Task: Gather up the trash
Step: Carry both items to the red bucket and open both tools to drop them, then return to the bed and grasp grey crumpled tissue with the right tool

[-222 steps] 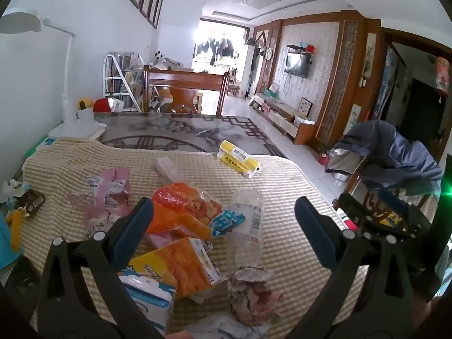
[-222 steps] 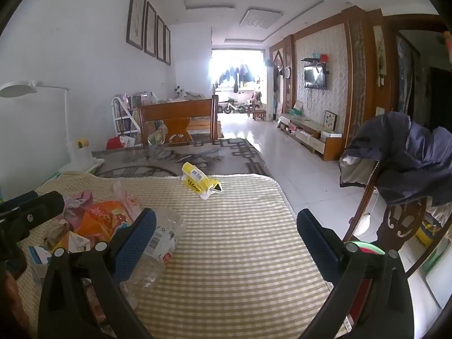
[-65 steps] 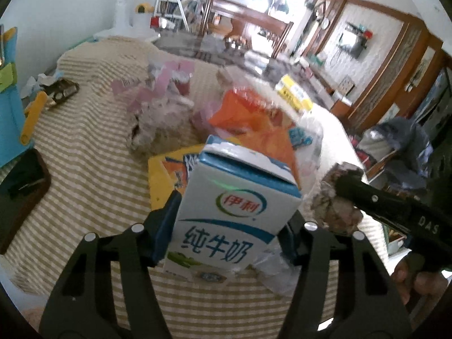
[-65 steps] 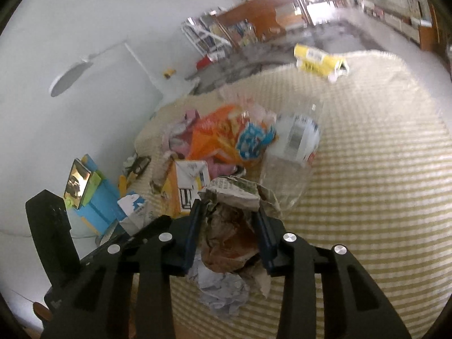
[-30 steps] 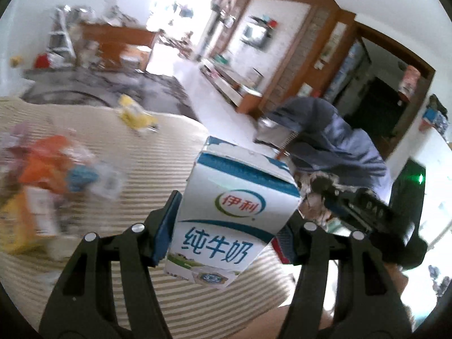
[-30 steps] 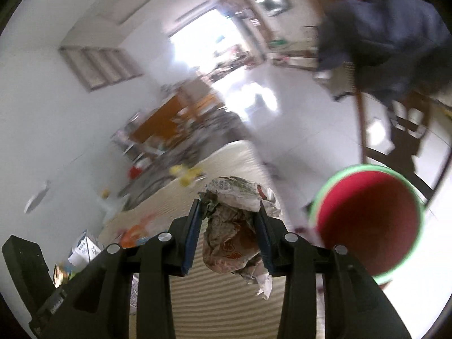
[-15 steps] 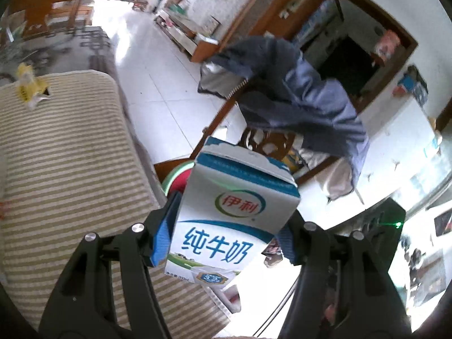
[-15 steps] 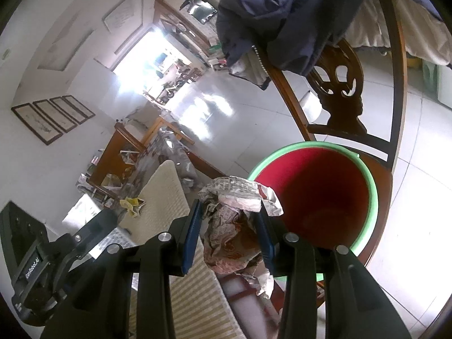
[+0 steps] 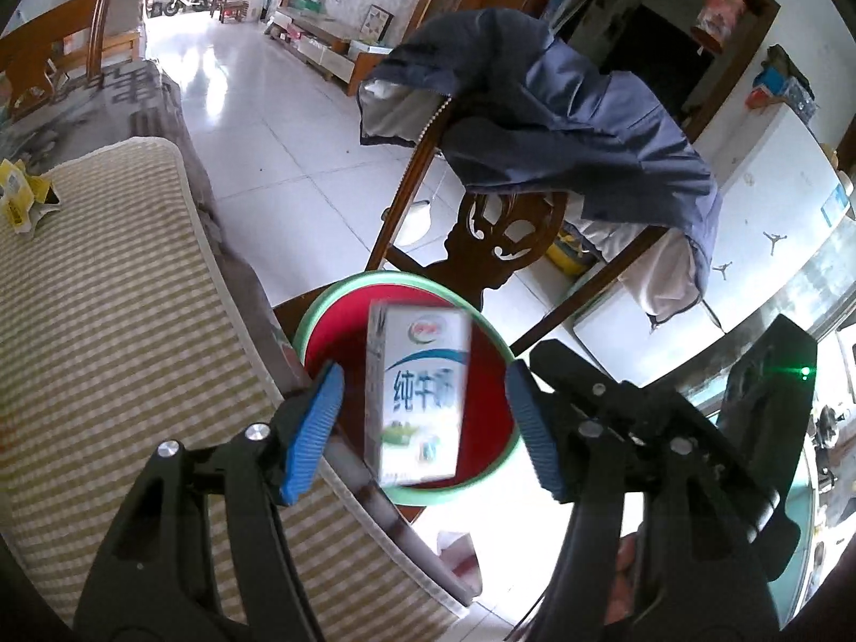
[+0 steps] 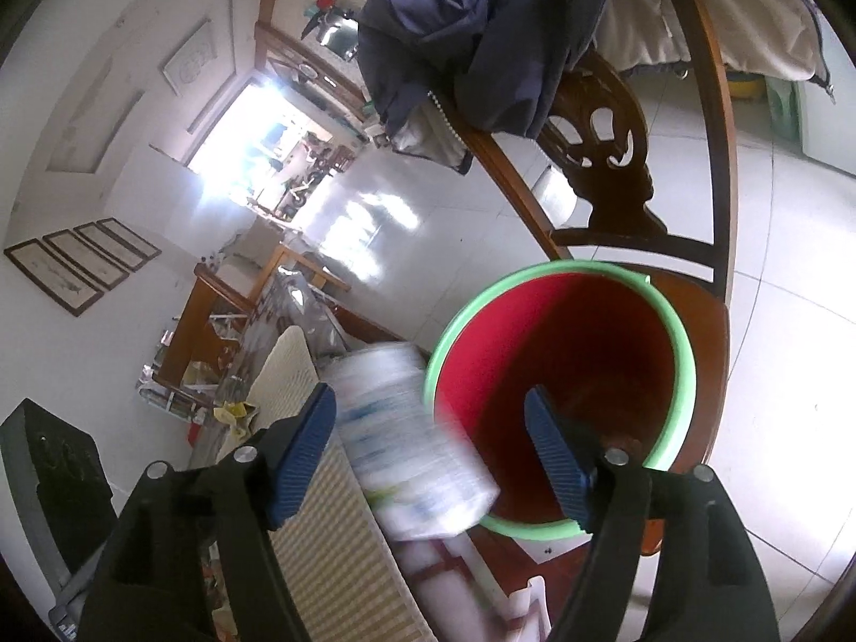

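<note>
A red basin with a green rim (image 9: 321,315) (image 10: 556,267) sits on a wooden chair seat beside the table. My left gripper (image 9: 422,428) is open above it. A white and blue milk carton (image 9: 414,390) is falling, blurred, between its fingers toward the basin. It also shows as a blurred streak in the right wrist view (image 10: 412,438). My right gripper (image 10: 433,455) is open over the basin. The crumpled paper ball lies low in the basin (image 10: 623,441), mostly hidden behind the right finger.
The checked tablecloth (image 9: 107,321) ends next to the basin. A yellow wrapper (image 9: 21,198) lies on it far left. A carved wooden chair back (image 9: 497,235) with a dark blue jacket (image 9: 567,123) stands behind the basin. White tiled floor surrounds the chair.
Both grippers opened over the basin. The milk carton left the left gripper and is dropping. The paper ball left the right gripper and fell in.
</note>
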A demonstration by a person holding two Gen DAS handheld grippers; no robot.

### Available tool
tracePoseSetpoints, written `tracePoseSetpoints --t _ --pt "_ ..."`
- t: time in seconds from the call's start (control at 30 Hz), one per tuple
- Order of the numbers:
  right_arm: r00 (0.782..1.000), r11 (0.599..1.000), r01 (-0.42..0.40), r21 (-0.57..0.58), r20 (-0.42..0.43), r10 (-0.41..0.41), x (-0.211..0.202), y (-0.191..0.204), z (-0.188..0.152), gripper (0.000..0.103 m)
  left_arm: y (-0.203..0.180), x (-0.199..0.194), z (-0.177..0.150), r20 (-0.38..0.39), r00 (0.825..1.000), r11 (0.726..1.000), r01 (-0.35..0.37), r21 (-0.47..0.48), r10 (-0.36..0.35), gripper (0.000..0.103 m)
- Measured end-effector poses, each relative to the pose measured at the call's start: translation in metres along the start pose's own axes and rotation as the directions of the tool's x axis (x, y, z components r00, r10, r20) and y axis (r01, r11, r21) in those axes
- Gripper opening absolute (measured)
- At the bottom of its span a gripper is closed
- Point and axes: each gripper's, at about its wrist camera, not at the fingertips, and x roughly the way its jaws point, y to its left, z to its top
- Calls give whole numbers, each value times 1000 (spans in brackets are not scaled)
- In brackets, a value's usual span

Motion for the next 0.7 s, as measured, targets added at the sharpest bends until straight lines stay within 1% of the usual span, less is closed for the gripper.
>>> tracePoseSetpoints --t 0.03,0.17,0.3,0.37,0.47,0.5,0.57,0.67,0.7 --pt "1000 1000 -1 0 3 1 0 0 0 73 0 -1 0 3 1000 1000 0 0 0 69" --pt "1000 1000 -1 2 13 1 -3 1 2 73 0 -13 -2 29 1000 1000 -7 8 7 69" --pt "1000 1000 1 -25 15 0 -7 12 1 73 3 -37 -7 74 997 1000 -14 8 13 69" --pt "1000 998 0 -64 18 2 -10 25 0 73 8 -51 -10 100 995 1000 -15 -9 16 69" --pt "1000 992 -2 -126 24 5 -15 46 -6 73 26 -79 -17 136 990 998 -22 -65 31 69" --pt "1000 987 -6 -163 23 10 -17 58 -10 73 31 -86 -18 143 989 997 -22 -80 34 69" --pt "1000 975 -10 -222 17 14 -18 77 -17 73 42 -104 -21 162 985 994 -42 -103 59 69" --pt "999 959 -32 -281 8 36 -22 101 -27 73 57 -135 -29 203 972 990 -103 -97 121 69" --pt "998 954 -59 -293 -9 59 -22 111 -32 75 63 -148 -33 218 964 986 -139 -86 155 69"
